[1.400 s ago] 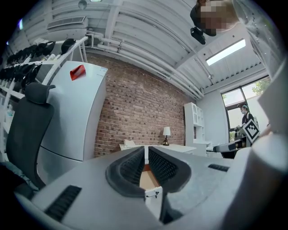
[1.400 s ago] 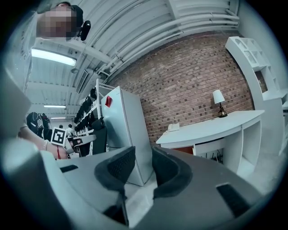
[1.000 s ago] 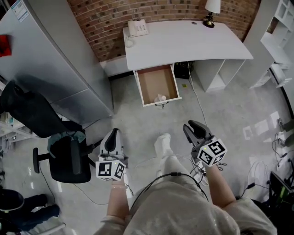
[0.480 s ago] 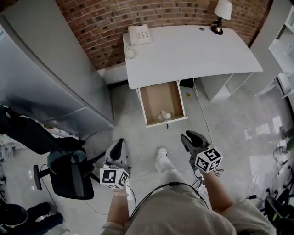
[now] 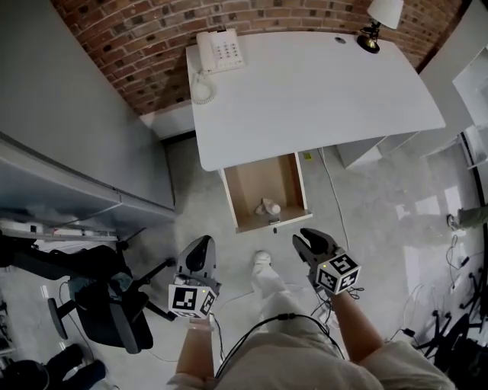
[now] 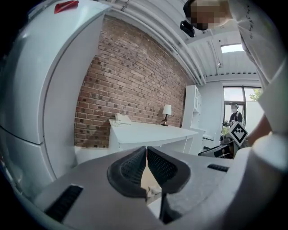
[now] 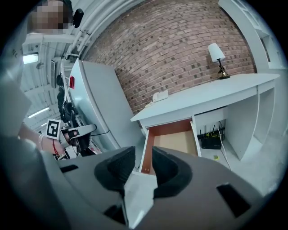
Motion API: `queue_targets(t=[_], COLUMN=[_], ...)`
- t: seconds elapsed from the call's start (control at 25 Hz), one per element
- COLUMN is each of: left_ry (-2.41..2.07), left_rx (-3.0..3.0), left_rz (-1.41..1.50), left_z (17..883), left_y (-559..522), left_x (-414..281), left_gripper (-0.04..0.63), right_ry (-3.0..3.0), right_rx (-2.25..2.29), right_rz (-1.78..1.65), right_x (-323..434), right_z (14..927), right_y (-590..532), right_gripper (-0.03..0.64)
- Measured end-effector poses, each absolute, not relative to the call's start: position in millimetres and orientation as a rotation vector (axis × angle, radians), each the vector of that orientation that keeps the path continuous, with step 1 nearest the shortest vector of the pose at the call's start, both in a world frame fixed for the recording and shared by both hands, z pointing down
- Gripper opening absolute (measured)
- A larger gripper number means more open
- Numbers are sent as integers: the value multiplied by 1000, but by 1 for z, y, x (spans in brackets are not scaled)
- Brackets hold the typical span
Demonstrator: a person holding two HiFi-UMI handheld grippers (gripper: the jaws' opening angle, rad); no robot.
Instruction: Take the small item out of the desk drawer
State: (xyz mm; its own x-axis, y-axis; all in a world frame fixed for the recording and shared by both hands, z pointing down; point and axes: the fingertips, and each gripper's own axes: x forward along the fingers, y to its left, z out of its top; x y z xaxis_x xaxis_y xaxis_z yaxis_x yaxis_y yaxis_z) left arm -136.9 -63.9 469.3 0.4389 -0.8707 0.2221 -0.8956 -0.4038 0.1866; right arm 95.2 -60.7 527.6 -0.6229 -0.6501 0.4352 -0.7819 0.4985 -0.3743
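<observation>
The white desk (image 5: 320, 91) has its wooden drawer (image 5: 263, 181) pulled open toward me. A small pale item (image 5: 268, 207) lies near the drawer's front edge. Both grippers hang above the floor, short of the drawer and apart from it. My left gripper (image 5: 200, 244) is below and left of the drawer front, its jaws shut tip to tip (image 6: 146, 152) with nothing held. My right gripper (image 5: 305, 238) is just below the drawer's right front corner. Its jaws (image 7: 144, 155) stand open and empty, and the drawer (image 7: 173, 139) shows between them. The item is hidden in the right gripper view.
A telephone (image 5: 219, 52) and a lamp (image 5: 381, 17) stand on the desk against the brick wall. A tall grey cabinet (image 5: 69, 145) fills the left, with an office chair (image 5: 107, 301) in front of it. Cables (image 5: 339, 293) lie on the floor at right. My shoe (image 5: 263, 263) is below the drawer.
The head view has moved toward the desk, so the drawer lies nearer both grippers. Both grippers have stayed low in the view with their jaws unchanged.
</observation>
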Motion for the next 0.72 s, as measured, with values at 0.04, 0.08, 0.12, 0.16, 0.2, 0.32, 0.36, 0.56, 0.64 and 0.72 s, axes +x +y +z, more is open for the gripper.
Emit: queue_targets(t=[0.04,0.08,0.12,0.16,0.2,0.32,0.36,0.56,0.64,0.72], left_ry=[-1515,-1506,-1496,-1487,-1479,-1466,-1463,-1431,-1414,-1396], left_rx=[2416,2414,2413,2412,2412,2416,2416,2411,2407,2409], left_rz=[134,140,147,156,165,178,180,207,222,231], left_z=[474,478,482,485,489,497,500,523,535,546], left_y=[-72,-80,-87,-94,-100,-116,-121,-135,-140,-145], left_x=[-135,-134,-133,-131,-130,-128,-127,-123,-122,-120], left_gripper=[14,14,14,14,15,14,14,15,14,14], right_ry=[-2493,-2479,-2466,-2454,-2443,-2416,-2406,-2318,-2267,-2207], right_rx=[1219,1215,1209,1201,1190,1142,1122,1054,1022,977], right_rz=[823,837,850,862,873,879,876,872,880,900], right_x=[95,95,94,93,91,84,82,74,72,68], right_z=[534,540,546,551,556,573,579,610,624,640], right_y=[-67,-74,-80,-85,-90,-104,-108,-126,-131,-135], right_gripper=[123,123,124,124,124,124,124,132,132,133])
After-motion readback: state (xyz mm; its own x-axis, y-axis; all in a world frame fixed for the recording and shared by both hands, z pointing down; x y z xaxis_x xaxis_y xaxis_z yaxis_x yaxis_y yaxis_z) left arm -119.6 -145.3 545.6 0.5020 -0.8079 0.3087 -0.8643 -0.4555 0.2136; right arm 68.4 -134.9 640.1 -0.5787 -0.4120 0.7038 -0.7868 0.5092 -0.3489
